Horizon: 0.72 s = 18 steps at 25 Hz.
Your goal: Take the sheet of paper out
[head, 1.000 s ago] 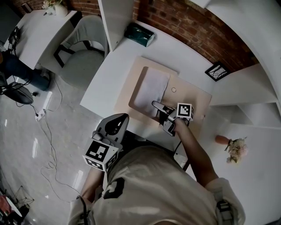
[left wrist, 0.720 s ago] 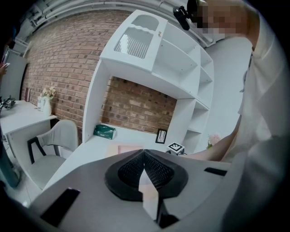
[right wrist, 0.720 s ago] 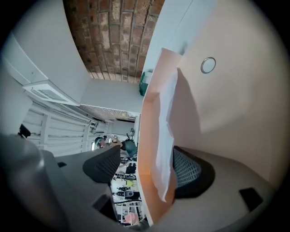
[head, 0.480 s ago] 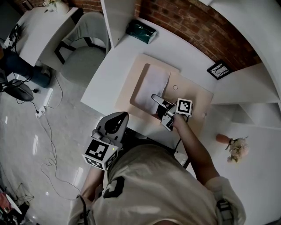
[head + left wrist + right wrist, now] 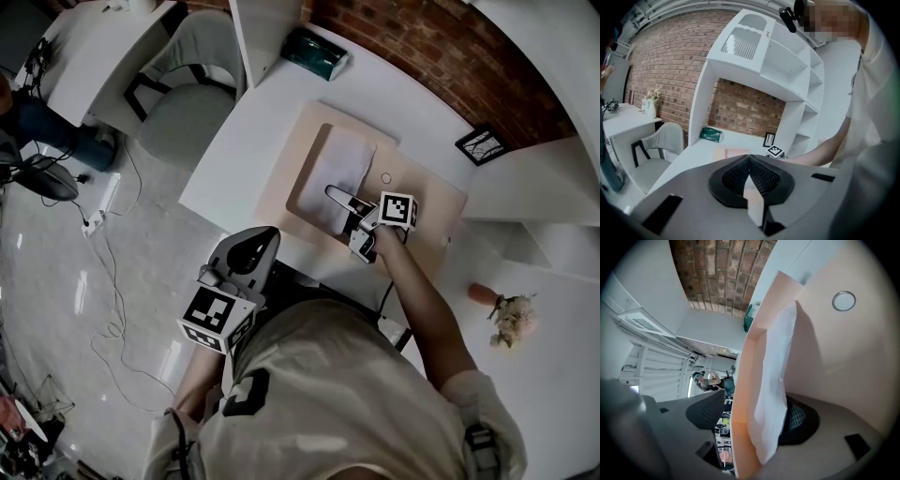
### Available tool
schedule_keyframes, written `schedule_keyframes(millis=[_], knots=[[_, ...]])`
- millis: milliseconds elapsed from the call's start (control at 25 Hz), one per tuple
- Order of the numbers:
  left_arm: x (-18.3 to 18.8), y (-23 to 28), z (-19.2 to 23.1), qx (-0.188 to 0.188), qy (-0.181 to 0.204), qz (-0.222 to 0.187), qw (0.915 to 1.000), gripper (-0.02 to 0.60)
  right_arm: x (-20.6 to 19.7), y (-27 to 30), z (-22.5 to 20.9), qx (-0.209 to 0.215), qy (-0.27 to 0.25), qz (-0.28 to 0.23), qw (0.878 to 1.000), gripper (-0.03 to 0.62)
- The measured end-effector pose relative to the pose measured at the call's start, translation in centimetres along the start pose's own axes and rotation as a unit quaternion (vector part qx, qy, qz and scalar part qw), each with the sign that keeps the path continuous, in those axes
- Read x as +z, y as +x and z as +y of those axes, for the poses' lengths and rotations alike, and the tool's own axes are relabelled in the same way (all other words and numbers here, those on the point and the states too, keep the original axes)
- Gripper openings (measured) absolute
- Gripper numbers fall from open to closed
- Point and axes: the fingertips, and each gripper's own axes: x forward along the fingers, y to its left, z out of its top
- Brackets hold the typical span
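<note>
- Right gripper view is the one that worries me. My right gripper [image 5: 751, 414] has its jaws apart, and both the sheet of paper [image 5: 776, 376] and the front edge of the peach folder [image 5: 740, 394] sit in the gap. One pad is right up against the sheet's side. The other stands off the folder edge with a gap showing.
- Risk one: if I close like this, I reckon I pinch folder and sheet together. Then the whole folder comes along instead of just the paper.
- Risk two: nothing is pinning the folder down. My left gripper [image 5: 749, 158] is down by my body, short of the near edge of the desk [image 5: 246, 141]. Its jaws are closed tip to tip on nothing. Any pull could just slide the folder across the desk.
- Risk three: it's thin stuff and I'd only have it at one edge. A quick or sideways tug would probably crease or tear it. It could also just slip off the pads.
- The sheet itself is plain white. It looks limp and a bit wavy, with the edge nearest the jaws bending over.
- In the head view it lies within the folder's outline, on the side away from the little ring [image 5: 844, 301]. My right gripper is at its near edge. It's not out yet.
</note>
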Motion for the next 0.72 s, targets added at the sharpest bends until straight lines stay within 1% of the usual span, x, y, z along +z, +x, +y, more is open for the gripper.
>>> schedule_keyframes(millis=[80,200,440,600,720], knots=[[-0.1,0.1,0.1,-0.001,-0.001,0.003,1.0000,0.018,-0.2,0.5,0.3,0.005,0.007,0.005,1.000,0.351],[-0.2,0.3,-0.1,-0.007,0.002,0.005,1.0000,0.018,-0.3,1.1,0.3,0.000,0.000,0.016,1.000,0.350],[-0.3,0.4,0.4,-0.005,0.005,0.013,0.9999,0.018,-0.5,2.0,0.2,-0.033,-0.043,0.033,0.998,0.348],[-0.4,0.5,0.4,-0.007,0.007,0.014,0.9998,0.017,-0.6,2.0,-0.4,-0.053,-0.048,0.035,0.997,0.305],[-0.5,0.8,0.0,-0.016,0.008,0.017,0.9997,0.018,-0.5,2.0,-0.8,-0.079,-0.059,0.033,0.995,0.266]])
